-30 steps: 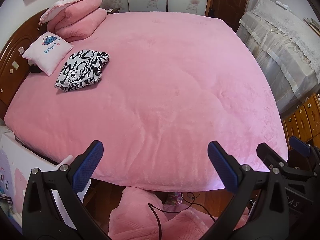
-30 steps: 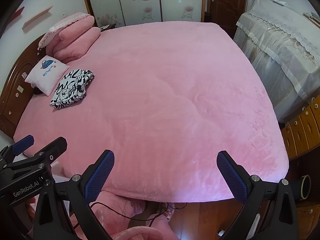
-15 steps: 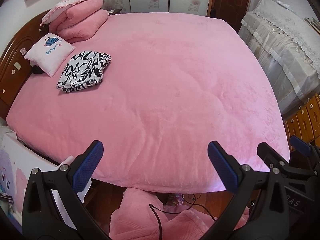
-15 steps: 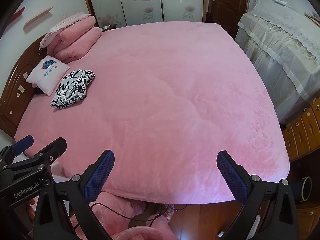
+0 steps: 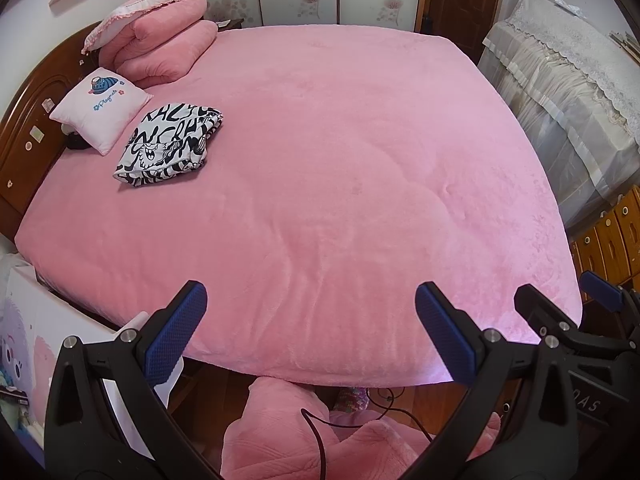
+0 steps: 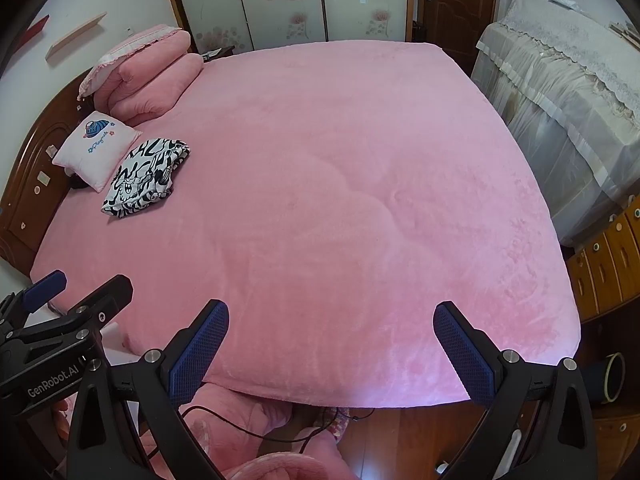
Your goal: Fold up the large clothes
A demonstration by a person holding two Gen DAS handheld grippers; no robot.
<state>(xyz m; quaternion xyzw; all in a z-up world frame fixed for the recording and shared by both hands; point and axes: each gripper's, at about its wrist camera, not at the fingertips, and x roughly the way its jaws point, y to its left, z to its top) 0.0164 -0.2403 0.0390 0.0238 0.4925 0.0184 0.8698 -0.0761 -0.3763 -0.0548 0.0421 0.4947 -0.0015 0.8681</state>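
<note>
Both grippers are hovering side by side over the near edge of a bed (image 5: 360, 184) covered in a pink plush blanket. The left gripper (image 5: 310, 332) is holding its jaws spread wide, with only pink blanket showing in the gap between the blue pads (image 5: 176, 332); nothing is being gripped. The right gripper (image 6: 332, 354) is likewise standing wide open and empty, its own blue pads (image 6: 198, 354) framing the blanket's front edge.

Each gripper is appearing in the other's view: the right one is sitting at the lower right of the left wrist view, and the left one is sitting at the lower left of the right wrist view, just beside its partner.

The folded garment (image 5: 170, 146), a black-and-white printed piece with lettering and a cartoon face, is lying on the bed well ahead of the jaws and off to their left, far from either gripper. It is resting just beside a small pink pillow (image 5: 100, 108) with a blue emblem, which is leaning near the dark wooden headboard (image 5: 28, 120). Further ahead and left of the jaws, folded pink bedding (image 5: 160, 48) is sitting stacked at the head of the bed.

Off to the right of the jaws, furniture draped in a pale lace-edged cover (image 5: 560, 80) is standing beside the bed. Below the jaws, pink fabric and a thin black cable (image 5: 316, 436) are lying on the wooden floor.
</note>
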